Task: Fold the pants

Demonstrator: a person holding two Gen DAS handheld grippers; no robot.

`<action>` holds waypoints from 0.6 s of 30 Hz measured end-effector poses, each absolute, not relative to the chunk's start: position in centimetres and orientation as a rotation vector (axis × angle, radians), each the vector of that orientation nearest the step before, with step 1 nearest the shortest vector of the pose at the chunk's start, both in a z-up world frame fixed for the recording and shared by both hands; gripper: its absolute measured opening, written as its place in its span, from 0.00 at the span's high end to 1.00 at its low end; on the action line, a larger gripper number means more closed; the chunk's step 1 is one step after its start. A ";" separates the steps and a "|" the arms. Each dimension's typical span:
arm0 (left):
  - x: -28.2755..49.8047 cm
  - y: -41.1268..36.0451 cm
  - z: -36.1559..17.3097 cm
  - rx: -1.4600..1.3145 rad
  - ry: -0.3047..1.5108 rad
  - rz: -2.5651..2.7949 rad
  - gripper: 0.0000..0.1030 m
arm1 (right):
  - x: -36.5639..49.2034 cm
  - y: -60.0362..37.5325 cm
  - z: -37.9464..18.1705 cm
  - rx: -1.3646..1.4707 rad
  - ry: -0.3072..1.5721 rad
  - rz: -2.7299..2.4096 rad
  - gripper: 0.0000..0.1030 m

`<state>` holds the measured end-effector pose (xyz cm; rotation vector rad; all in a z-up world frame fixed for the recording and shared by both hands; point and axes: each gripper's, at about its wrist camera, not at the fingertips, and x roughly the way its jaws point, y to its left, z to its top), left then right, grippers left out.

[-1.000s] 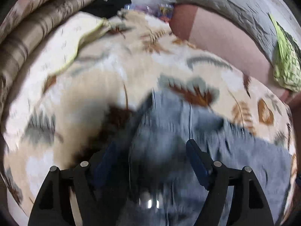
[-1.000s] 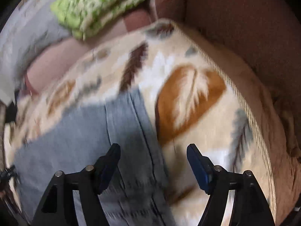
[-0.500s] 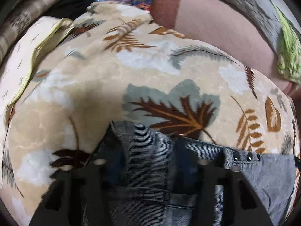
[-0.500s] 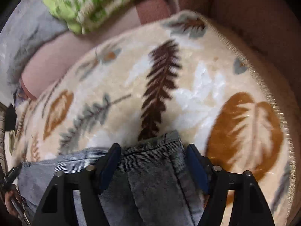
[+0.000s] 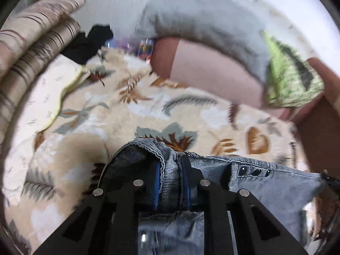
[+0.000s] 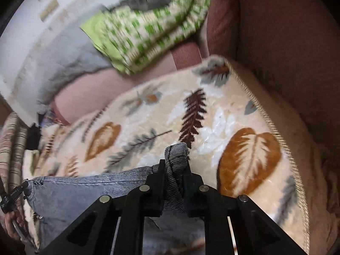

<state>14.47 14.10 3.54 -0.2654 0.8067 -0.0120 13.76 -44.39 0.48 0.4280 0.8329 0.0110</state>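
In the left wrist view, the left gripper (image 5: 171, 182) has its two black fingers squeezed on a bunched-up bit of the jeans (image 5: 265, 182). The jaws have just been closing, and the blue-grey cloth is pinched tight between the blue pads. The top edge of the jeans runs off to the right, pulled straight, with three small dark studs (image 5: 255, 171) on it. The jeans sit over a fluffy cream blanket (image 5: 119, 114) with brown and grey leaves on it. Past the blanket is a pinkish sofa seat (image 5: 212, 72). A grey cloth (image 5: 201, 19) lies on it, and a green and white cloth (image 5: 291, 80) lies at the right. At the left is a striped brown cushion (image 5: 31, 38), with something black (image 5: 89, 42) beside it.

In the right wrist view, the right gripper (image 6: 174, 178) is also clamped on the jeans (image 6: 70, 193). Its jaws have just been closing too, and a grey fold of cloth sticks up between the fingers. The rest of the jeans stretches away to the left, just above the leafy blanket (image 6: 233, 127). At the far left edge, the other gripper (image 6: 12, 195) and part of a hand (image 6: 12, 227) show. The green and white cloth (image 6: 148, 31) lies at the top, and the brown sofa (image 6: 286, 53) fills the right side. The top of this view is blurry.
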 end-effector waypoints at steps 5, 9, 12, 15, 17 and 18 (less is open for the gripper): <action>4.4 14.4 3.9 -0.261 0.771 -0.072 0.81 | 4.5 -45.1 0.5 0.468 0.770 0.035 0.86; -2.0 16.2 -1.4 -0.308 0.913 -0.067 0.76 | -3.6 -44.6 -4.7 0.499 0.871 0.050 0.74; -4.5 17.8 -4.9 -0.312 1.034 -0.009 0.52 | -8.2 -45.5 -8.9 0.539 0.997 -0.040 0.29; -5.4 18.5 -3.9 -0.315 1.000 0.029 0.42 | -11.0 -46.7 -8.2 0.608 0.941 -0.082 0.29; -5.1 17.8 -1.9 -0.284 0.950 0.066 0.37 | -11.4 -46.8 -6.0 0.605 0.876 -0.112 0.29; -4.9 17.2 -0.8 -0.263 0.914 0.072 0.37 | -11.1 -46.7 -5.1 0.627 0.863 -0.090 0.29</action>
